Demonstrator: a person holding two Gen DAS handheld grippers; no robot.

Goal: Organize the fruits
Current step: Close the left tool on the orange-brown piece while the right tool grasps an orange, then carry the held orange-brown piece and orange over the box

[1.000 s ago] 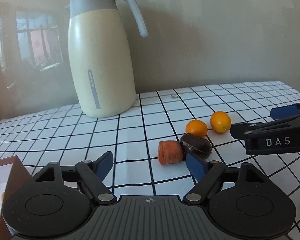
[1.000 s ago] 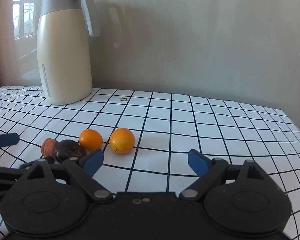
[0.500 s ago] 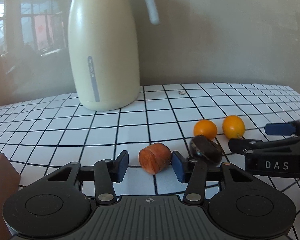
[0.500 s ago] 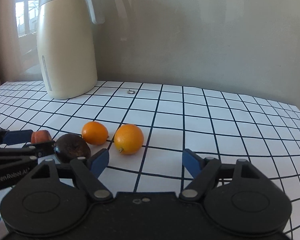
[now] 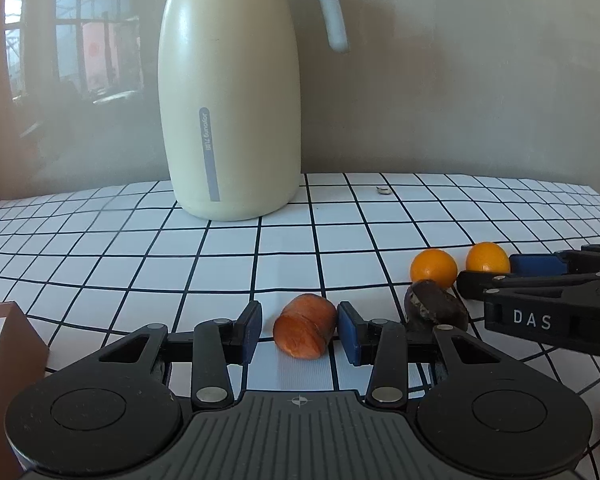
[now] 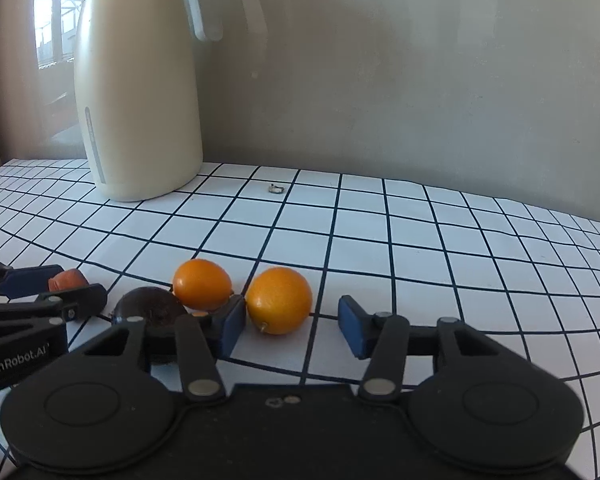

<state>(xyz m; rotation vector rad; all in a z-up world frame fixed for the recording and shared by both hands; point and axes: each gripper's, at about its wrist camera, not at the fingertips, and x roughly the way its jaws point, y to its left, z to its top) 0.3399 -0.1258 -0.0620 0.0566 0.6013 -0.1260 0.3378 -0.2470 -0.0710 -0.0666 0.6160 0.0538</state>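
Jug (image 5: pixel 230 92) label "Joyoung", blurry. Left gripper (image 5: pixel 298 330) closing round carrot piece (image 5: pixel 305 331); right gripper (image 6: pixel 292 322) closing round orange (image 6: pixel 279 300).

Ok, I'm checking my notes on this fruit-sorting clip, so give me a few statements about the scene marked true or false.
1. The carrot-coloured chunk lies between the left gripper's closing jaws. True.
2. The right gripper brackets the dark fruit. False: the right-hand orange sits between its closing jaws; the dark fruit lies to their left.
3. The cream jug lies on its side. False: it stands upright near the wall.
4. Two oranges rest on the checked tablecloth. True; the other orange is beside the first.
5. A brown box shows at the left wrist view's left edge. True.
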